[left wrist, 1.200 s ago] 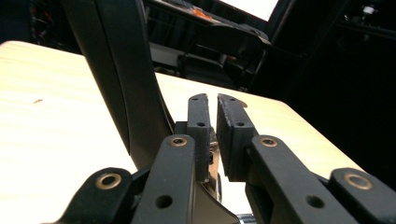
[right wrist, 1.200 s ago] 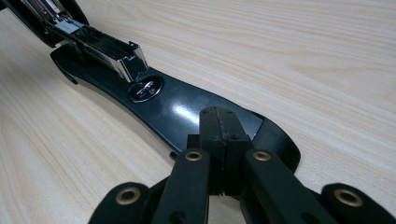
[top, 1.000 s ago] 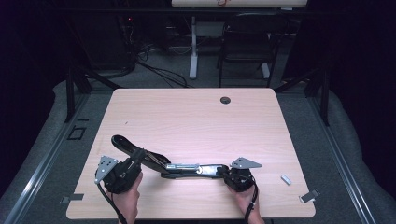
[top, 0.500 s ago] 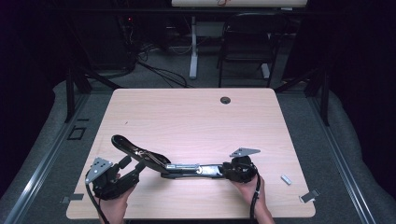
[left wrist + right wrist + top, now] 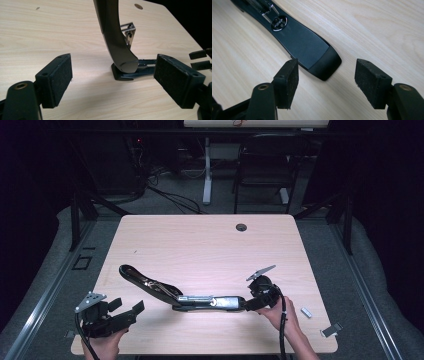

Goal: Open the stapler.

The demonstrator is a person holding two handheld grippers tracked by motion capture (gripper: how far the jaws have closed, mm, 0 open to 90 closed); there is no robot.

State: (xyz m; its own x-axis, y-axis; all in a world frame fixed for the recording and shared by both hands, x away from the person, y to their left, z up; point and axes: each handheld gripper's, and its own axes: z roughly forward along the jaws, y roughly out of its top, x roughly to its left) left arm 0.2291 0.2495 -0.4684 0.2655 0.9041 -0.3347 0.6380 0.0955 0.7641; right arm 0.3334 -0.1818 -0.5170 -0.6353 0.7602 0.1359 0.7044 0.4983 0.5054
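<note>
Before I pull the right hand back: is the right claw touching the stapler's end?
Apart. In the right gripper view the right claw has been opening, and bare table shows between each pad and the end of the stapler.

Stapler arm cut off at 12 o'clock edge in left gripper view. Its far end cut off at 11 o'clock in right gripper view. Two small grey bits at table's 4 o'clock: too small to identify.
</note>
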